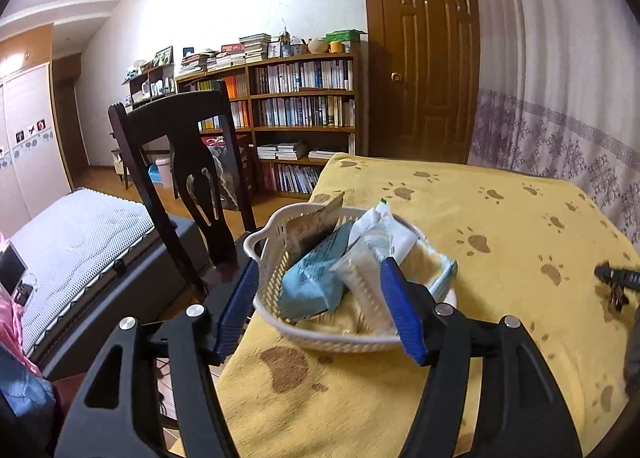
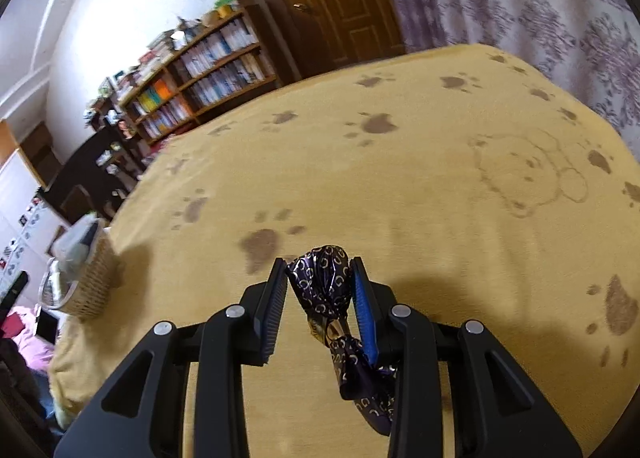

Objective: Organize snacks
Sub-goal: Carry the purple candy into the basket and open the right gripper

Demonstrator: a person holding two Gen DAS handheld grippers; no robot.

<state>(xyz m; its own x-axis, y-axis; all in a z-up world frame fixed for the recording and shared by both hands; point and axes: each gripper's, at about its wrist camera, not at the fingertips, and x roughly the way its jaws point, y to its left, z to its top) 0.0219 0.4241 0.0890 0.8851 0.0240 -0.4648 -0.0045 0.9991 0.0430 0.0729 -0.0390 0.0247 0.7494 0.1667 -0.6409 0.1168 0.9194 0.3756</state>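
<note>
A white heart-shaped basket stands at the left edge of the yellow paw-print tablecloth. It holds a light blue packet, a white packet and a brown packet. My left gripper hangs open just above it, one finger outside the left rim, the other over the packets. My right gripper is shut on a dark purple foil-wrapped candy with a gold pattern, held low over the cloth to the right of the basket. The right gripper also shows at the far right of the left wrist view.
A dark wooden chair stands close against the table's left side beside the basket. A bed lies further left. A bookshelf, a brown door and a patterned curtain line the far side. The cloth stretches bare ahead.
</note>
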